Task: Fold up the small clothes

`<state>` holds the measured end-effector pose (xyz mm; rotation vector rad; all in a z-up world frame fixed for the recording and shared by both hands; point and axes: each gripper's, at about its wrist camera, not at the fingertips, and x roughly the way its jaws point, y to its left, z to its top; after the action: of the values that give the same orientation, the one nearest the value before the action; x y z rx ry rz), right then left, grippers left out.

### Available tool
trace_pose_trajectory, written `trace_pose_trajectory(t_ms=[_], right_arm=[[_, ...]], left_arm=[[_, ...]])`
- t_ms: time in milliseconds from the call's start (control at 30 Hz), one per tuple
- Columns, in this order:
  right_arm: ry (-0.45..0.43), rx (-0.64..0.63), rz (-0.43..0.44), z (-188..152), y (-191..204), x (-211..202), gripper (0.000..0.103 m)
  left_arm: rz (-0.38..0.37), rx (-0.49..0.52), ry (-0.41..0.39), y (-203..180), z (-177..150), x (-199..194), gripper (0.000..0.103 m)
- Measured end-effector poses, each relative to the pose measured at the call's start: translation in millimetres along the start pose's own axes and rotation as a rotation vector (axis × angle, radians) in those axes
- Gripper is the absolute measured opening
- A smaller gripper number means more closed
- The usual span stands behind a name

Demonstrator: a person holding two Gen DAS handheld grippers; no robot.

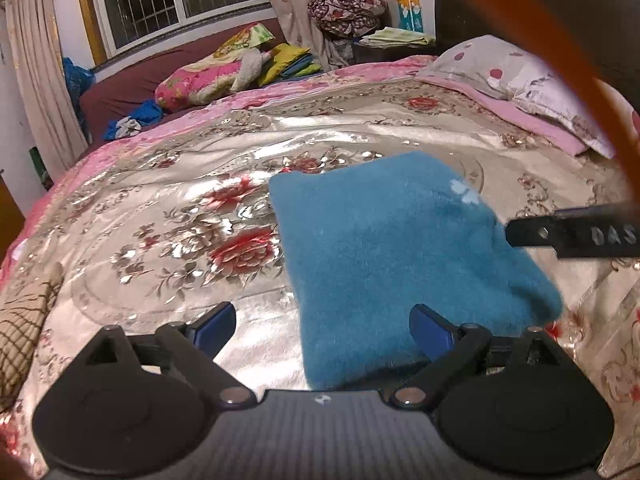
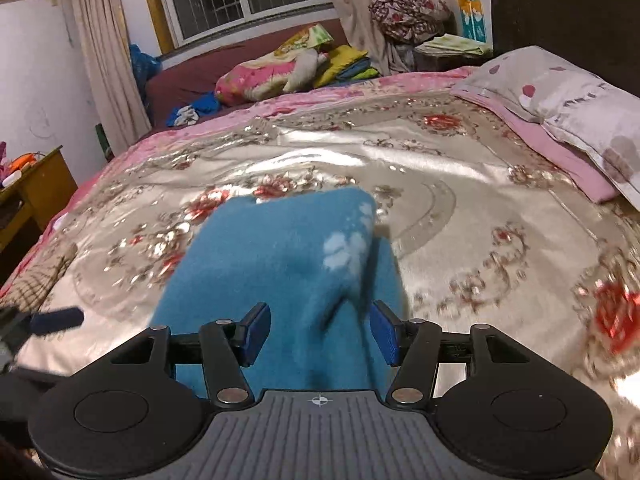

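Plainly, the blue fleece garment (image 1: pixel 400 248) lies folded into a rough rectangle on the shiny floral bedspread (image 1: pixel 160 208), near the middle of the bed. Seen from the left wrist camera, the left gripper (image 1: pixel 322 326) has its jaws spread wide with nothing between the pads; the garment's near edge sits just ahead of it and off to its right side, running behind the right finger, while the left finger is over bare bedspread. From the right wrist camera, the right gripper (image 2: pixel 320 334) stands about half open, and the garment's near end (image 2: pixel 280 272) shows between and just beyond its blue pads (image 2: pixel 256 332); motion blur hides whether the pads touch the cloth, but they do not look to be pinching it. White paw prints (image 2: pixel 344 248) mark the garment's right part. A spotted pillow (image 2: pixel 568 100) rests at the bed's far right, well apart from the garment.
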<state>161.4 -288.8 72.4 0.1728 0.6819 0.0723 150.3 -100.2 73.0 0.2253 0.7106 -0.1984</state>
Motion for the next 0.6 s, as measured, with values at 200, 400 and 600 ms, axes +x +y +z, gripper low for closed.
trace_pose_trajectory(t_ms=[200, 400, 600], right_arm=[[0.004, 0.030, -0.010, -31.6, 4.0, -32.7, 0.055], [0.025, 0.028, -0.022, -60.1, 11.0, -55.7, 0.056], [0.033, 0.032, -0.024, -77.1, 16.5, -71.9, 0.056]], left_arm=[[-0.012, 0.004, 0.029, -8.5, -17.2, -15.0, 0.100], [-0.019, 0.015, 0.068, -18.7, -34.0, -23.6, 0.100], [-0.060, 0.000, 0.081, -22.9, -43.5, -32.7, 0.100]])
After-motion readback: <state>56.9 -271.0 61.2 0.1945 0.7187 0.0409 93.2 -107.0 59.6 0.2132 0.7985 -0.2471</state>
